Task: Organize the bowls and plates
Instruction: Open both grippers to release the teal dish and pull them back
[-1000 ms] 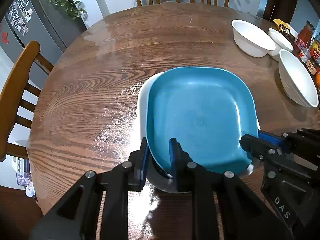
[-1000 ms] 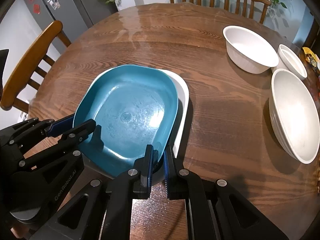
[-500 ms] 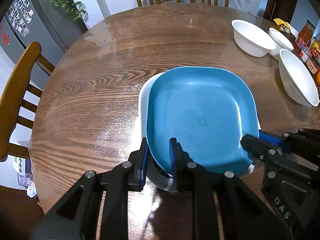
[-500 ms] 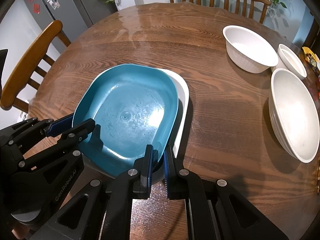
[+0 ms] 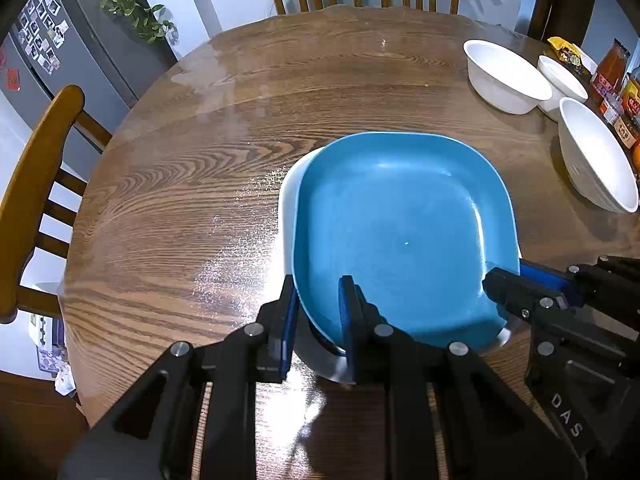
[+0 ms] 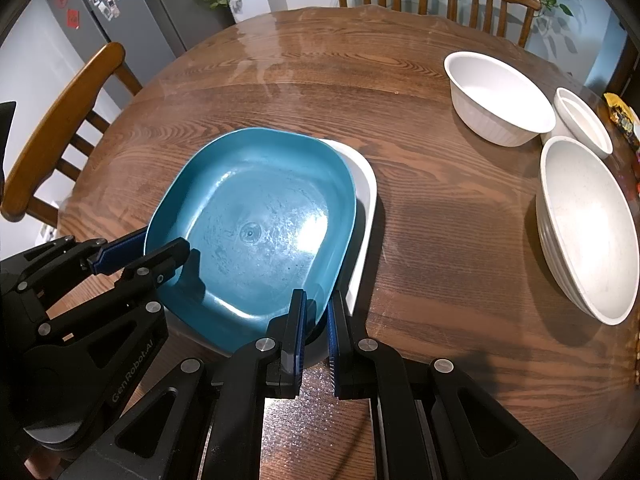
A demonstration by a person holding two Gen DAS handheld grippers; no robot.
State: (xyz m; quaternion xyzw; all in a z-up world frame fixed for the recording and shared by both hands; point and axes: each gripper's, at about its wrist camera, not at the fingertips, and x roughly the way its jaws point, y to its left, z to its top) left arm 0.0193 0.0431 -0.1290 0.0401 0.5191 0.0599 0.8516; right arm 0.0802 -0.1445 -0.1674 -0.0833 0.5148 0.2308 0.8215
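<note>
Nothing has changed over the last second: both claws, the plates and the bowls sit just as in the earlier frames. Reads as a pause mid-placement, grips not let go.

Landmark: the white plate [image 6: 366, 200] on the wooden surface [image 5: 192, 200]. The blue plate [image 5: 400, 232] lies on top of the white plate, offset so a strip of white rim shows along one side; whether it rests fully flat or is partly carried by the claws, cannot tell.

Left claw [image 5: 318, 308]: closed on the near rim of the blue plate, one finger outside the rim, one over its inner face. Right claw [image 6: 316, 320]: jaws nearly together, pinching the near rim of the blue plate at the corner closest to the white plate's exposed edge. Whether the white rim is also pinched is hidden.

Three white bowls stand well apart from the white plate, toward the surface's far side: a deep bowl [image 6: 498, 98], a small bowl [image 6: 582, 122] just behind it, a wide shallow bowl [image 6: 588, 224] nearest the edge. None nested.

Judgement: plate stacking roughly done but misaligned; bowls untouched, so the task is at an early-to-middle stage. Next likely calls for nudging the blue plate square over the white one, then releasing both claws. Risk: opening unevenly could tip or slide the blue plate off.
</note>
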